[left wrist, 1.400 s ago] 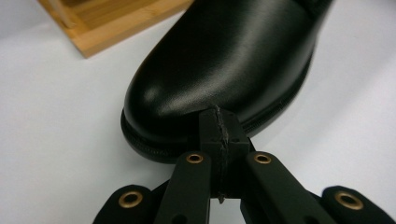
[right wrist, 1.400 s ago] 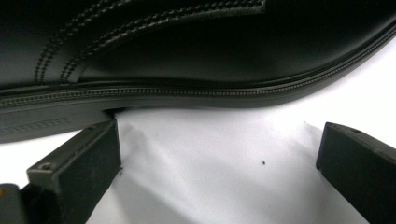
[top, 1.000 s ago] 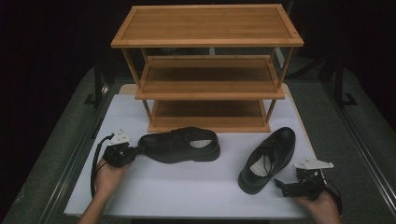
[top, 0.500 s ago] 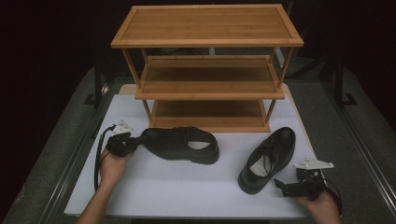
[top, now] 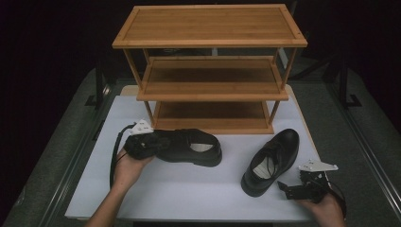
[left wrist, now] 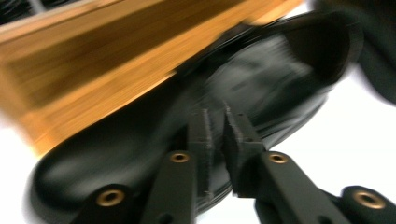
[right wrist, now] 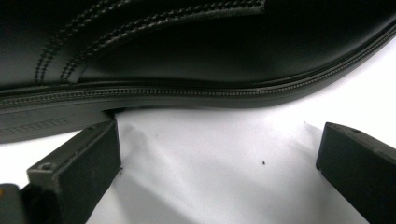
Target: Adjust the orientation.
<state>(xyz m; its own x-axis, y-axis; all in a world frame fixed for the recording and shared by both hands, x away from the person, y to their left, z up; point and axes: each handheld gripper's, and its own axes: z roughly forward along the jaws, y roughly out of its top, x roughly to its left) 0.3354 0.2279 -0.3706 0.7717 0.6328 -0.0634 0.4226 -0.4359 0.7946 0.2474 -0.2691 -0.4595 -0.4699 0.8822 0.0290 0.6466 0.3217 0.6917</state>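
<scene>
Two black leather shoes lie on the white tabletop (top: 189, 194) in front of a three-tier wooden rack (top: 210, 71). The left shoe (top: 191, 146) lies sideways with its toe pointing left. My left gripper (top: 142, 143) is shut on that toe end. In the left gripper view the jaws (left wrist: 217, 135) pinch the blurred shoe (left wrist: 261, 79), with the rack's bottom shelf (left wrist: 93, 60) just behind. The right shoe (top: 272, 161) points toward the rack. My right gripper (top: 289, 189) stands open by its heel, and in its own view (right wrist: 219, 158) the shoe's side and sole (right wrist: 187, 56) lie just past the jaws.
The rack's three shelves hold nothing. Dark metal table rails (top: 364, 142) run along both sides of the white top. Bare white surface lies between the shoes and along the front edge. A cable (top: 113, 161) loops from the left gripper.
My left gripper has shifted right and toward the rack, onto the shoe's toe, and that shoe has turned slightly. The right gripper and right shoe have stayed put.
</scene>
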